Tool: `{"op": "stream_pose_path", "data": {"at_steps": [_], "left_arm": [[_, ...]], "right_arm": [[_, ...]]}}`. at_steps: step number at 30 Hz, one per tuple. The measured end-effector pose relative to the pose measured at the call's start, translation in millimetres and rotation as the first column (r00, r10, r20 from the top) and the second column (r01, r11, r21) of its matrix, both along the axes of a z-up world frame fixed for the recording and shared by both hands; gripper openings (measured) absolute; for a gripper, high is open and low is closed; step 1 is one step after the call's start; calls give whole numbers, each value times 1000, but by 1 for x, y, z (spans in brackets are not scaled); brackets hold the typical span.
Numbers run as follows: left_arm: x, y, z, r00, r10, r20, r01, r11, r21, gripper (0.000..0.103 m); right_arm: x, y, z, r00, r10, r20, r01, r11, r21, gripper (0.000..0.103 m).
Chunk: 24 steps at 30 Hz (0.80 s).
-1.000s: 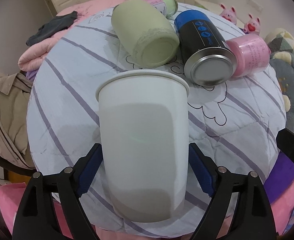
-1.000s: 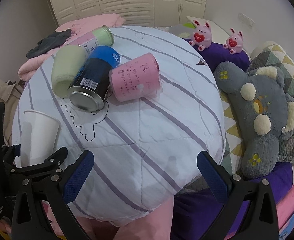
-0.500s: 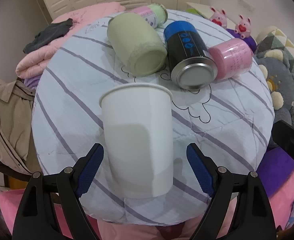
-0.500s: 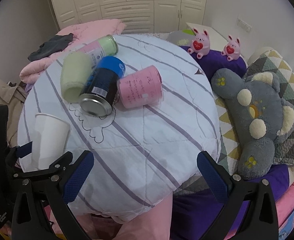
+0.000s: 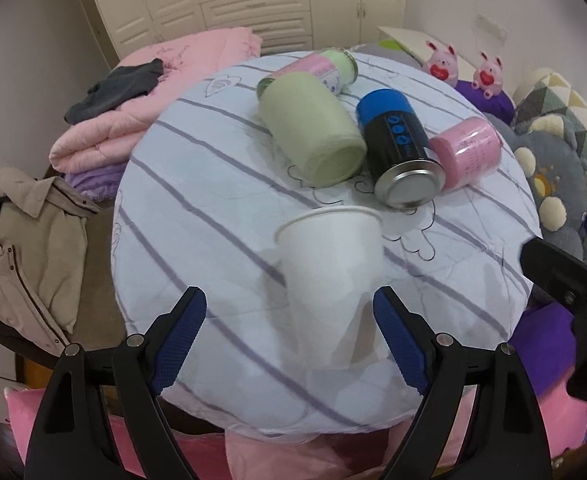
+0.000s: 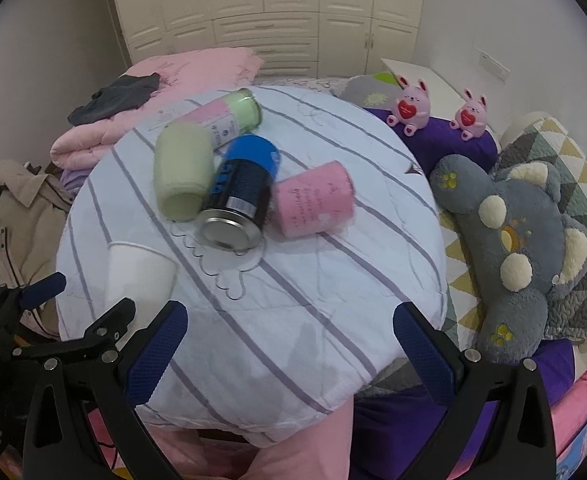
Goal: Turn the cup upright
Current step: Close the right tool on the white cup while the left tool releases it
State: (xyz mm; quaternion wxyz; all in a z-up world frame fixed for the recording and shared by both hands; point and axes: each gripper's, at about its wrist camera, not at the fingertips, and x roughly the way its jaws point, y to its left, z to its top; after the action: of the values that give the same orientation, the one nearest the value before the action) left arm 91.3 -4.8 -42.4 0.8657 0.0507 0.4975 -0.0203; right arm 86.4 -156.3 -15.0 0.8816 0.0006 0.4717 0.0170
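Note:
A white paper cup [image 5: 331, 276] stands upright, mouth up, on the round striped cushion [image 5: 197, 240] near its front edge. My left gripper [image 5: 289, 336] is open, its blue-padded fingers either side of the cup's lower part and clear of it. The cup also shows in the right wrist view [image 6: 137, 276] at the cushion's left edge, with the left gripper [image 6: 77, 304] beside it. My right gripper [image 6: 289, 344] is open and empty over the cushion's front.
A green cup [image 5: 313, 142], a blue-and-black can [image 5: 397, 152], a pink cup [image 5: 467, 152] and a pink-and-green can [image 5: 325, 66] lie on their sides behind the white cup. A grey plush bear [image 6: 509, 256] lies to the right. Folded blankets [image 5: 133, 112] and a beige jacket [image 5: 17, 248] are on the left.
My left gripper has drawn back and away from the white cup, which stays upright on the cushion. The right gripper has also pulled back a little.

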Motion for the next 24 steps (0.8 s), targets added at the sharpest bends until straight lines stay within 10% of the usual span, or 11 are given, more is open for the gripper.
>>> {"op": "stream_pose_path", "data": {"at_steps": [24], "left_arm": [[20,111,-24,992,78,-97,-73,996,60,87]], "right_arm": [[59,105,-51,964,135,-228,-126,991,52,103]]}}
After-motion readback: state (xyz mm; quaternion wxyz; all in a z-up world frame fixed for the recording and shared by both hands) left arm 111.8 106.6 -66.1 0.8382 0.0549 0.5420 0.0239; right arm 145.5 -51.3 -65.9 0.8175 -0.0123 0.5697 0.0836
